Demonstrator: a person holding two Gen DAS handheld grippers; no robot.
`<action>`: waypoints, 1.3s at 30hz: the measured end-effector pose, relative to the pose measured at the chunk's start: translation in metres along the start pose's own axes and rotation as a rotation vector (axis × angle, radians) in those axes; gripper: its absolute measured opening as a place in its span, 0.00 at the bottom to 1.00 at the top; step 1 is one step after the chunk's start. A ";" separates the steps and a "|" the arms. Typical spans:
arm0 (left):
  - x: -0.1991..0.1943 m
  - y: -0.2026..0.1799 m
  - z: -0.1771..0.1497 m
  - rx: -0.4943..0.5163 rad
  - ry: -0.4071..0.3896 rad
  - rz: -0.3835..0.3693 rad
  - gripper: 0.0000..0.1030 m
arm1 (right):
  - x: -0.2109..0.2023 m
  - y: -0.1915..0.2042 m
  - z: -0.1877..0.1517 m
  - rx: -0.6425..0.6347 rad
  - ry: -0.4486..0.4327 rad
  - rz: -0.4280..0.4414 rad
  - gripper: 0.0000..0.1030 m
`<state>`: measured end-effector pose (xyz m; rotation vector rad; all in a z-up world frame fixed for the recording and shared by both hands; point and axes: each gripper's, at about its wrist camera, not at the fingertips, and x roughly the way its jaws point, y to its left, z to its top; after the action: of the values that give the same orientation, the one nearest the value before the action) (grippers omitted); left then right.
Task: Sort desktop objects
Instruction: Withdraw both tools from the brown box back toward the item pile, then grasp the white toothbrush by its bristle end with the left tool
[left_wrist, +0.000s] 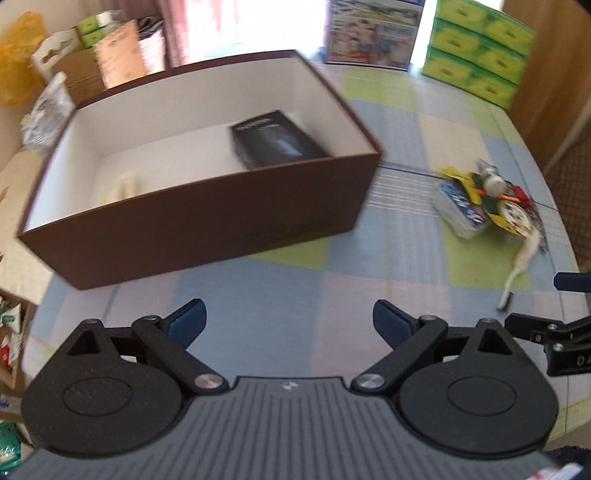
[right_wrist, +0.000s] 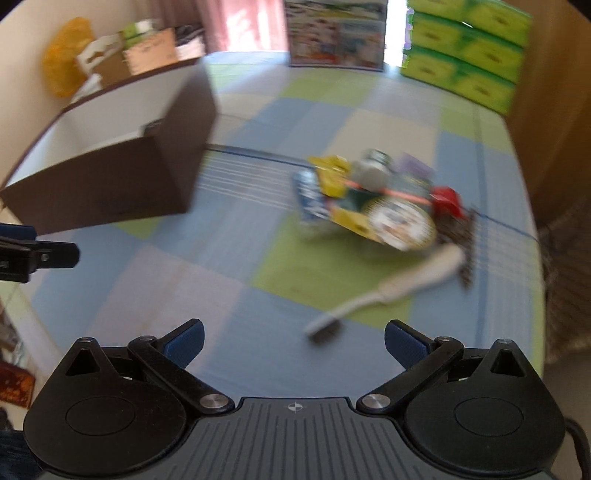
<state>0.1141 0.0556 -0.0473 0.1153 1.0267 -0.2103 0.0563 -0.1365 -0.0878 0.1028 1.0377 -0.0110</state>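
A brown box (left_wrist: 207, 218) with a white inside stands on the table; it holds a black carton (left_wrist: 277, 142) and a cream object (left_wrist: 123, 186). It shows at the left in the right wrist view (right_wrist: 110, 188). A pile of small items (left_wrist: 476, 199) lies to its right, with a white brush (left_wrist: 517, 264) beside it. In the right wrist view the pile (right_wrist: 380, 206) and brush (right_wrist: 388, 288) lie ahead. My left gripper (left_wrist: 288, 321) is open and empty before the box. My right gripper (right_wrist: 293, 343) is open and empty, short of the brush.
The table has a checked blue, green and cream cloth (left_wrist: 369, 280). Green boxes (left_wrist: 476, 51) are stacked at the far right and a printed carton (left_wrist: 373, 33) stands at the back. Cardboard boxes and bags (left_wrist: 74, 66) crowd the left side.
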 end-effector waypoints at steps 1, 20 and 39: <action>0.002 -0.007 0.000 0.016 0.000 -0.014 0.92 | -0.001 -0.006 -0.003 0.016 0.001 -0.012 0.98; 0.051 -0.140 0.015 0.331 -0.014 -0.232 0.85 | -0.021 -0.114 -0.043 0.276 0.017 -0.176 0.98; 0.100 -0.230 -0.016 0.666 -0.010 -0.339 0.11 | -0.038 -0.160 -0.076 0.355 0.030 -0.215 0.98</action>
<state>0.0982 -0.1769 -0.1409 0.5433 0.9281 -0.8589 -0.0374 -0.2908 -0.1065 0.3141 1.0644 -0.3913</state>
